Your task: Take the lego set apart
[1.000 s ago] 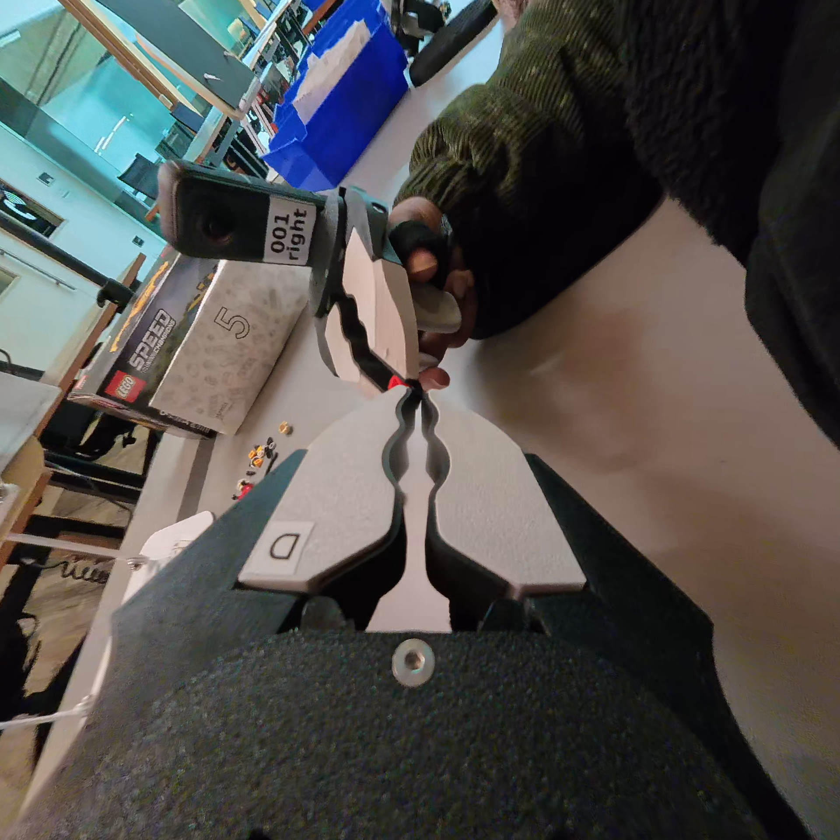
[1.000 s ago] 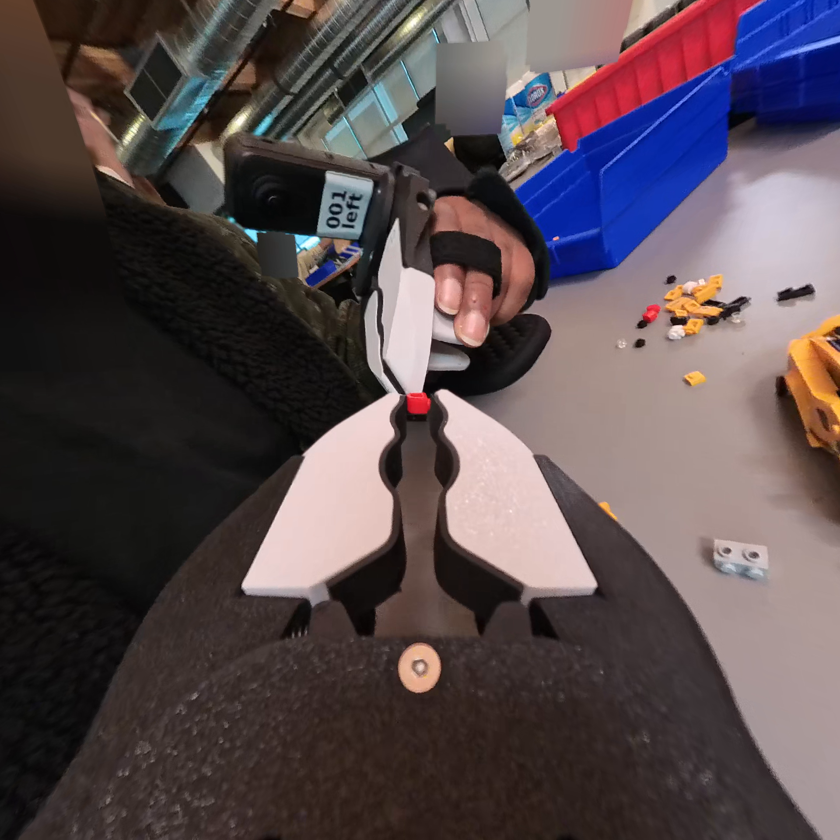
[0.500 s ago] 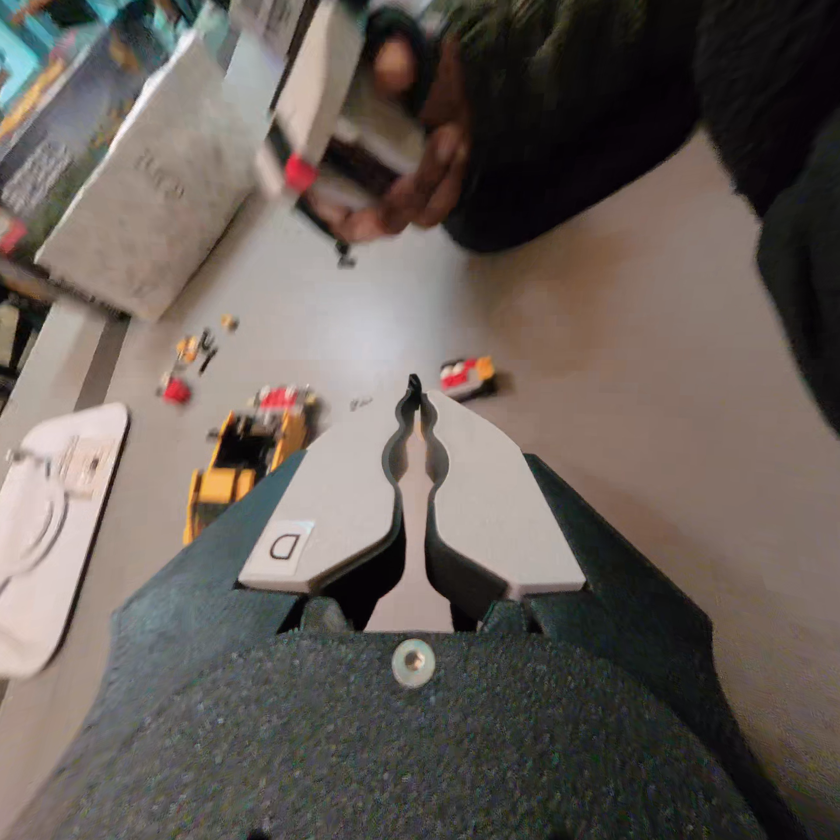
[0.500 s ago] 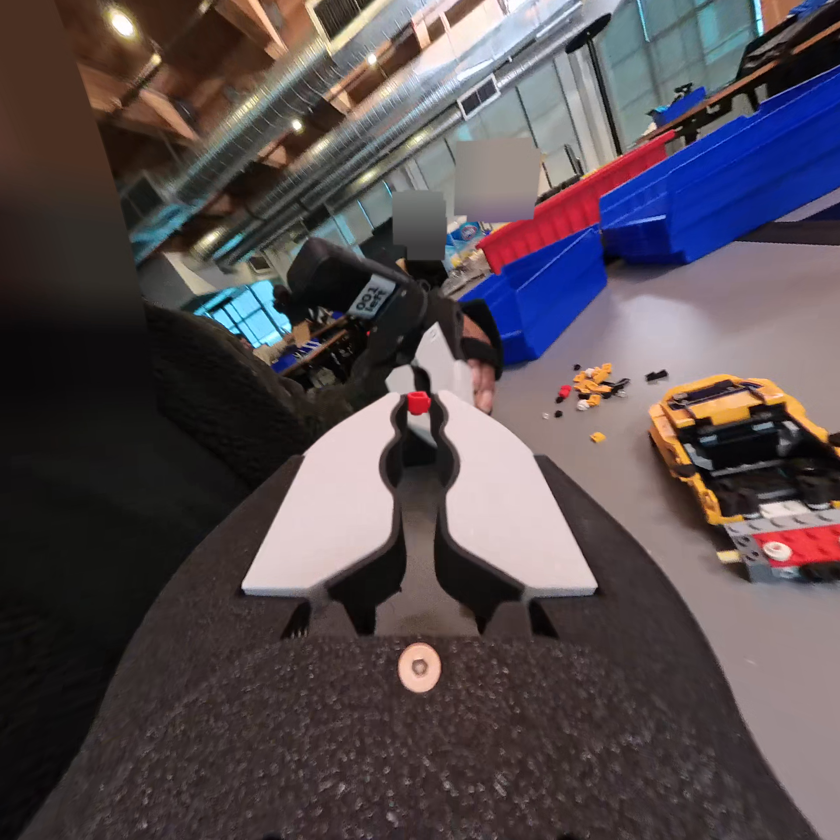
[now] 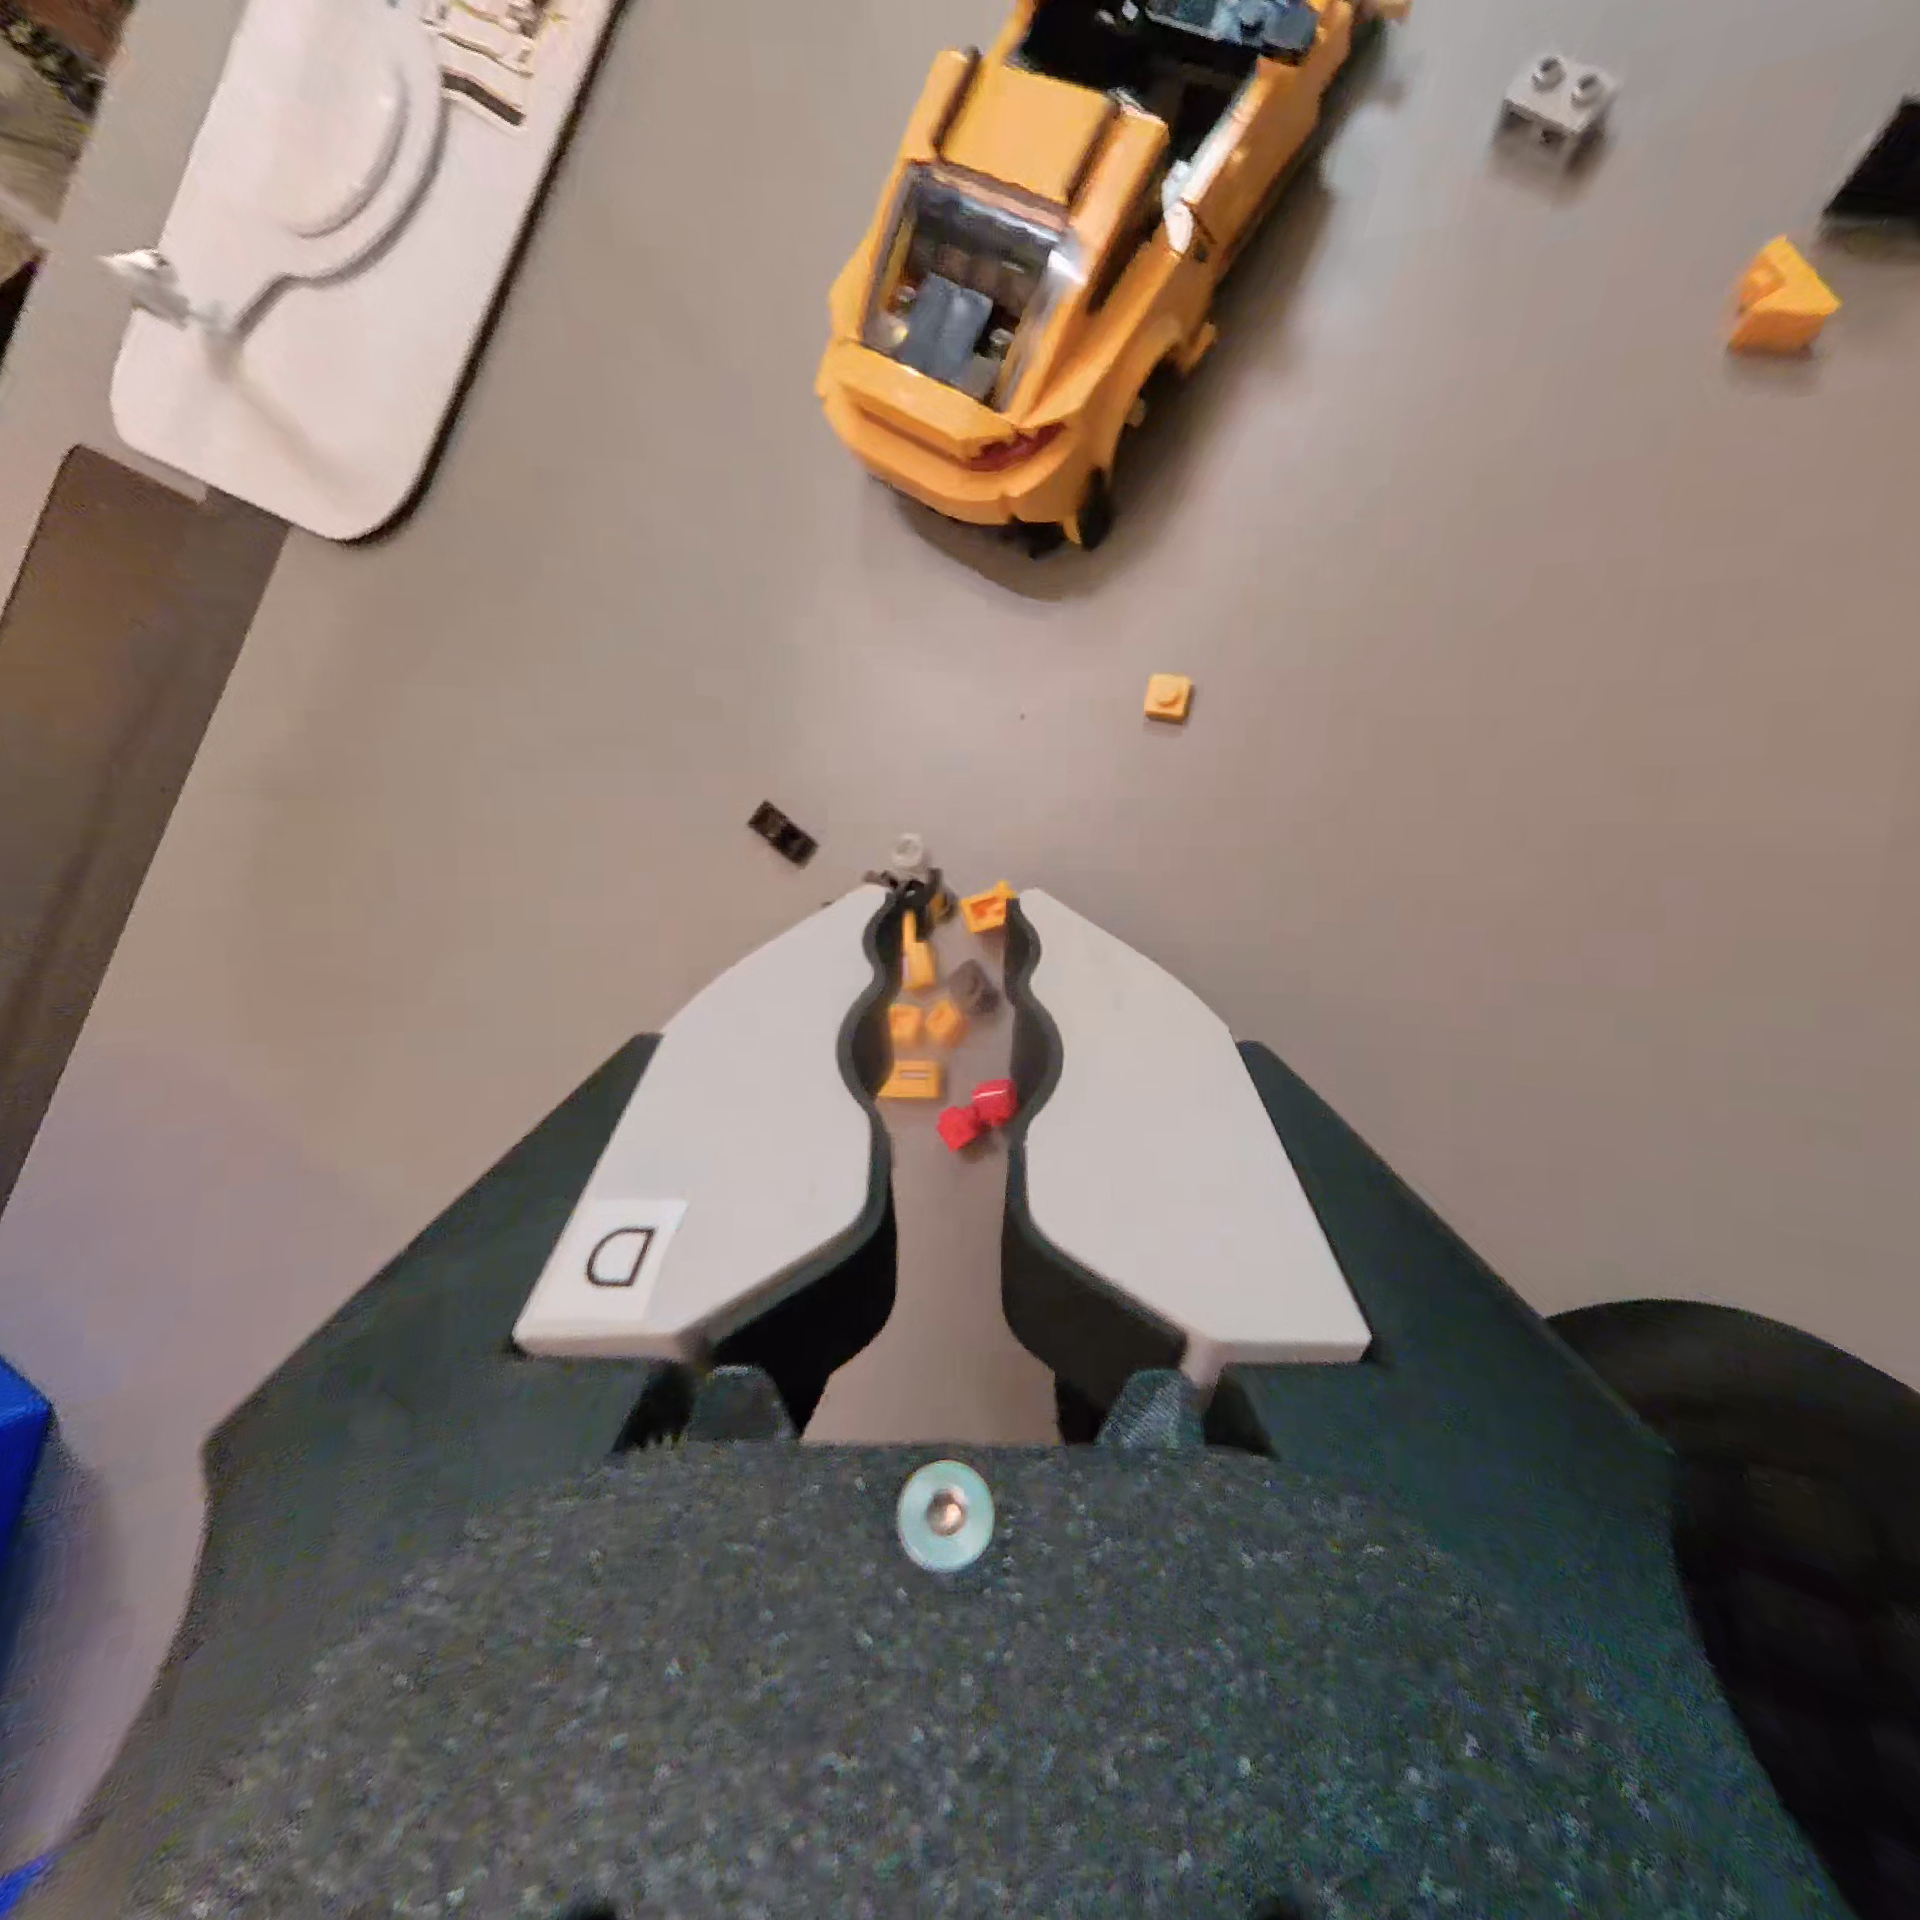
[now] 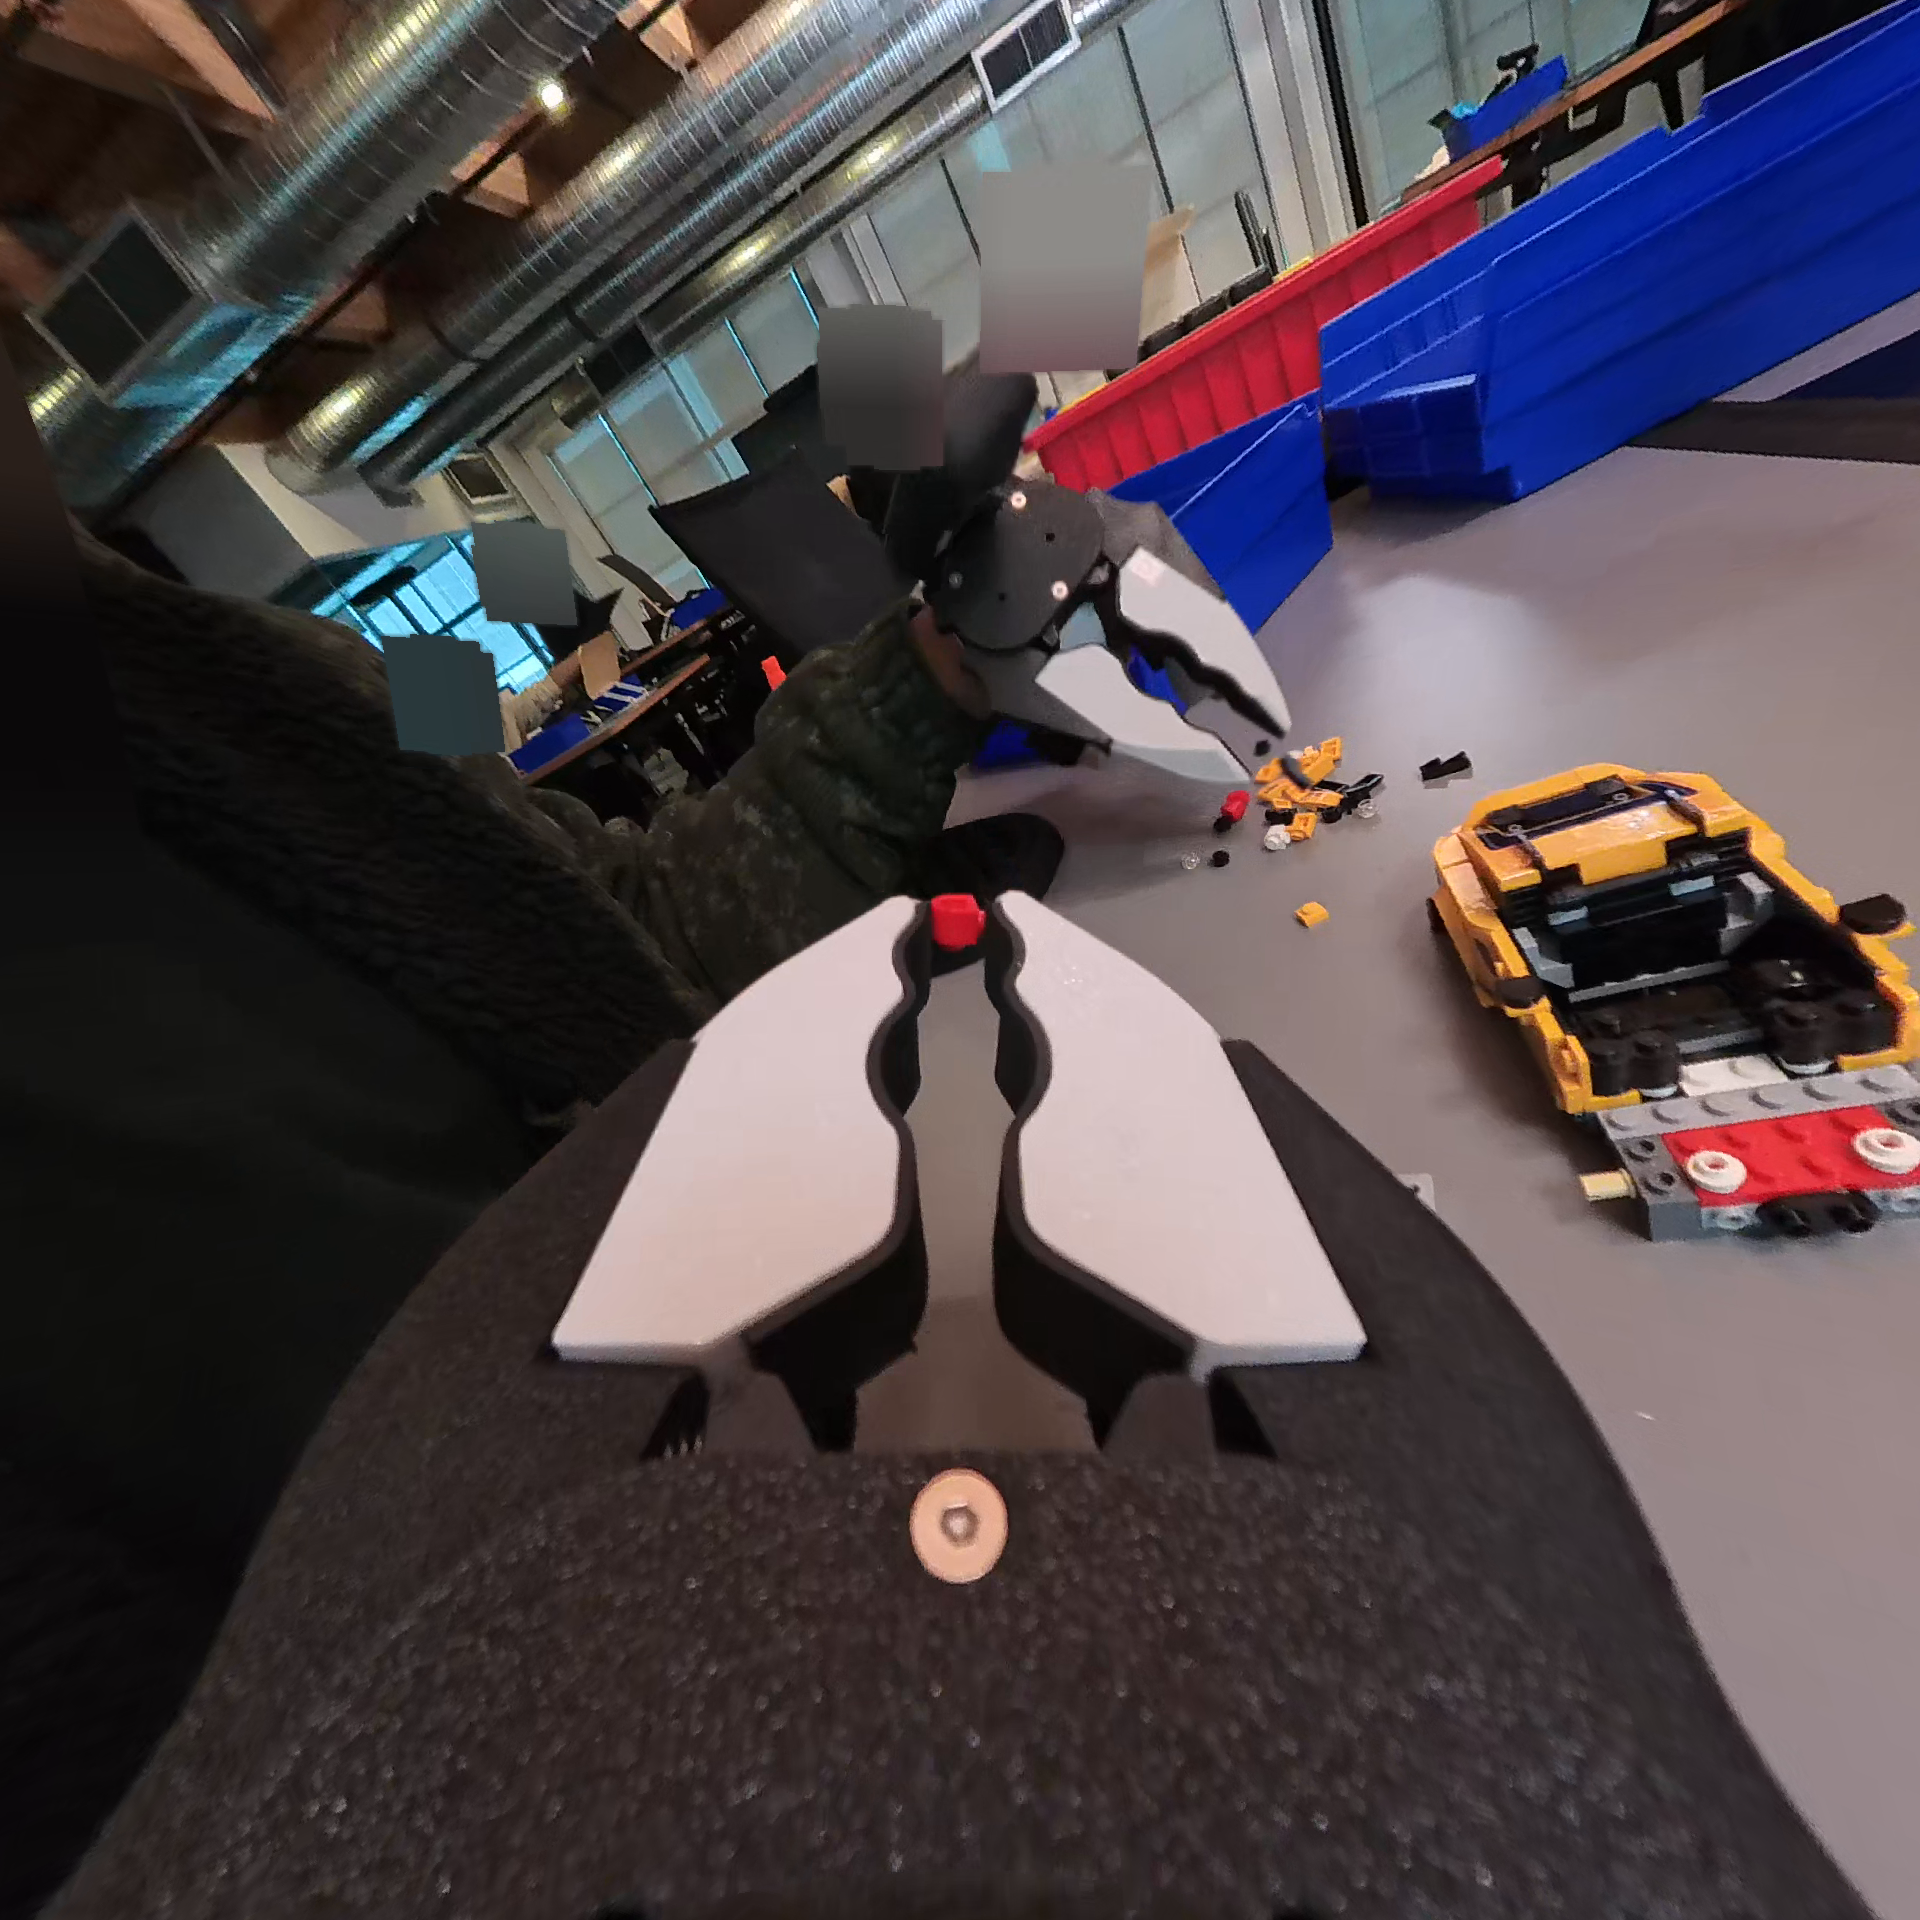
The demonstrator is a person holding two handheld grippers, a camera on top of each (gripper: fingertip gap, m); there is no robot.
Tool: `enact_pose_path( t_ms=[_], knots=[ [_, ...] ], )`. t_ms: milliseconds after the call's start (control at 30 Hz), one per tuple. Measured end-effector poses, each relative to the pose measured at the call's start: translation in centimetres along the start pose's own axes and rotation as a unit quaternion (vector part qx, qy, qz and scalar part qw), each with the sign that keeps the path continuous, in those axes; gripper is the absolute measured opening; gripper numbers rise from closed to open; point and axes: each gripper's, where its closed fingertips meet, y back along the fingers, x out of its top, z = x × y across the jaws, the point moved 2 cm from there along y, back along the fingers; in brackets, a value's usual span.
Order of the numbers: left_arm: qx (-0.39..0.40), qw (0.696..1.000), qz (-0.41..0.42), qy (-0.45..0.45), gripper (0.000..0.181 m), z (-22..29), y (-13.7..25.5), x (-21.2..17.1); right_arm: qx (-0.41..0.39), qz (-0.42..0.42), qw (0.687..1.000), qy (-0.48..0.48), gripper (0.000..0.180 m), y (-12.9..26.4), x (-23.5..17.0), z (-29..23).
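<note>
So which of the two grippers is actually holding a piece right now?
The right gripper: a small red piece is pinched at its tips. The left gripper hangs open and empty over the loose-piece pile.

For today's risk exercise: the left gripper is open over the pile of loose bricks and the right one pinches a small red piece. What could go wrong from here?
1. The red piece sits only at the very tips of the right gripper; it may slip and bounce off the table.
2. The left gripper hangs low over the loose pile; a careless move could scatter it.
3. The yellow car lies near; a sweeping arm may knock it.
</note>
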Motion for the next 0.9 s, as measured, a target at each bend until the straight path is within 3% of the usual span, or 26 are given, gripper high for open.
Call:
enact_pose_path(
  t_ms=[233, 433, 667, 800, 900],
  knots=[
    [-0.029, 0.987, 0.129, 0.088, 0.029, -1.0, 2.9, 2.4, -0.008, -0.014, 1.0, 0.007, 0.009, -0.3, -0.5, 0.1],
    [-0.208, 0.922, 0.297, 0.136, 0.012, 3.2, 4.6, 8.6, -0.059, -0.028, 0.993, 0.101, 0.01, -0.7, -0.7, 0.2],
    [-0.425, 0.814, 0.308, 0.25, 0.024, 9.6, 2.3, 13.6, -0.13, -0.031, 0.955, 0.265, 0.01, -0.8, -0.3, -0.1],
    [-0.479, 0.763, 0.31, 0.303, 0.023, 10.8, 2.1, 15.3, -0.141, -0.038, 0.939, 0.31, 0.01, -1.0, -0.5, -0.4],
    [-0.498, 0.75, 0.301, 0.315, 0.02, 11.6, 1.9, 15.6, -0.144, -0.049, 0.93, 0.336, 0.01, -1.2, -0.8, -0.6]
  ],
)
